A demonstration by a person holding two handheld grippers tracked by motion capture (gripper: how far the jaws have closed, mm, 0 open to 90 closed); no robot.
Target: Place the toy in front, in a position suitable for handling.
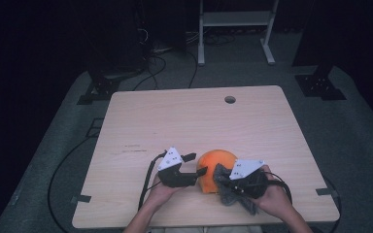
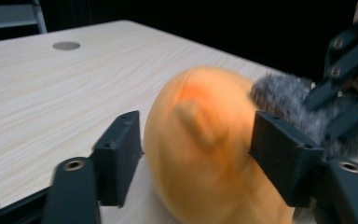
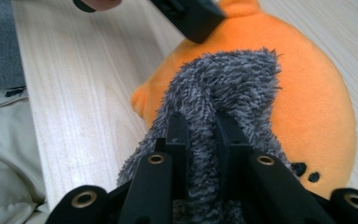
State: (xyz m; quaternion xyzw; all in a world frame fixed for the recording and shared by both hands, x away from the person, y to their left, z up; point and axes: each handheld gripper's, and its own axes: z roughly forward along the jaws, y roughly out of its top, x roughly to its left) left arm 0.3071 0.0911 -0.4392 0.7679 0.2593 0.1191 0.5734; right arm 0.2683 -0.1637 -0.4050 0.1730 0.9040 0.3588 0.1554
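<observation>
Orange plush toy [image 1: 214,167] sits on the bench [image 1: 189,121] at six o'clock. Right gripper [image 3: 200,135] is clenched on its grey fuzzy part [image 3: 228,88]; left gripper [image 2: 193,147] straddles the body, jaws released. Best to close squarely on the bulge and keep the right pinch firm.

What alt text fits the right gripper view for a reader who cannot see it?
The right claw pinches a fuzzy grey cloth between its black jaws, draped against an orange plush toy lying on a pale wooden table. Another black jaw touches the toy's far end.
</observation>
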